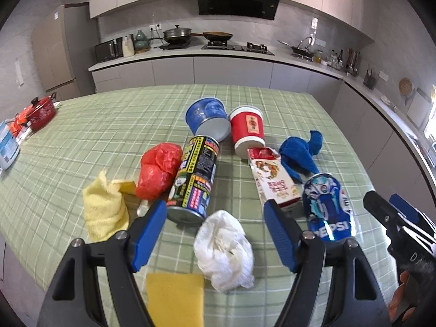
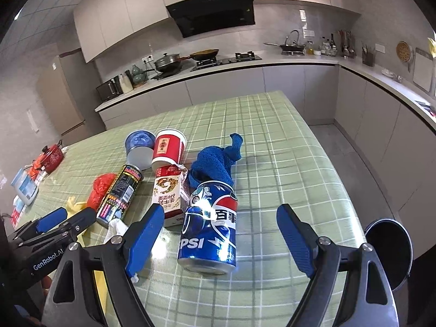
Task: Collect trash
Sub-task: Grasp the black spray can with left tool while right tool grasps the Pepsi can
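the pepsi can point(image 2: 208, 223) lies on its side on the green table point(image 2: 272, 141), just in front of the right gripper point(image 2: 220, 234). its jaws are wide apart, holding nothing. the left gripper point(image 1: 215, 231), near the can, is apart too. the round can could roll away if bumped.

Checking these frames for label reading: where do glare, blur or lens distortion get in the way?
Right wrist view: bright glare washes out part of the Pepsi can; the counter bows with fisheye curvature. Left wrist view: the crumpled white tissue looks soft with slight blur, and the dark corners are vignetted.
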The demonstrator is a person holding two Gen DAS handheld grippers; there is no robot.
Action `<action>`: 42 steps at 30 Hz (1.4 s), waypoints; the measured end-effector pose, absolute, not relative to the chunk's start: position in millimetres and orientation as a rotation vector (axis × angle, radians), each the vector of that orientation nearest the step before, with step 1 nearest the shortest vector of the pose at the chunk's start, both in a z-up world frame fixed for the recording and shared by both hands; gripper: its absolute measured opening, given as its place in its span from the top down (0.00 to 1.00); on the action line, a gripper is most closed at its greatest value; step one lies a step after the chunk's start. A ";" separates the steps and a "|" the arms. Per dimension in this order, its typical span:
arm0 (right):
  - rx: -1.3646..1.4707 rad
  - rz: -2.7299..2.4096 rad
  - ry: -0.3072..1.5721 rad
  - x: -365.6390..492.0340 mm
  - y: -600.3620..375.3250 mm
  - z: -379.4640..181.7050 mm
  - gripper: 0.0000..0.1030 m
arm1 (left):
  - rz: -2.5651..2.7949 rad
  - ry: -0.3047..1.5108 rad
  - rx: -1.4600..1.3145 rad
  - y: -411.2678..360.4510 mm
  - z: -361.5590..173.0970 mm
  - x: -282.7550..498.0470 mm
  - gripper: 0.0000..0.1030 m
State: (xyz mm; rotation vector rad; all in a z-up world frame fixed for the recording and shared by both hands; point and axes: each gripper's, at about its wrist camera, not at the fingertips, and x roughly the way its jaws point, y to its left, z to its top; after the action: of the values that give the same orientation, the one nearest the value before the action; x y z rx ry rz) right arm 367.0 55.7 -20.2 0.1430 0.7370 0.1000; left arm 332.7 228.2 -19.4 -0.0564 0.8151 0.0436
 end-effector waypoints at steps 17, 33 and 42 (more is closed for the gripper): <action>0.146 -0.042 0.851 408.1 79.1 -62.7 0.16 | -0.043 0.895 -0.052 252.7 -54.7 392.2 0.27; 0.144 -0.040 0.927 425.3 82.4 -88.6 0.18 | -0.067 0.961 -0.066 255.7 -83.8 411.1 0.36; 0.160 -0.022 0.981 428.9 81.0 -103.7 0.36 | -0.083 1.034 -0.111 253.7 -93.3 416.7 0.46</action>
State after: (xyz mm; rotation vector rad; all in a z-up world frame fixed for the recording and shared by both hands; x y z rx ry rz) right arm 428.9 81.0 -103.7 0.1601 0.9815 -0.0217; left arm 416.7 253.7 -93.3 -0.1112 1.0339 -0.0828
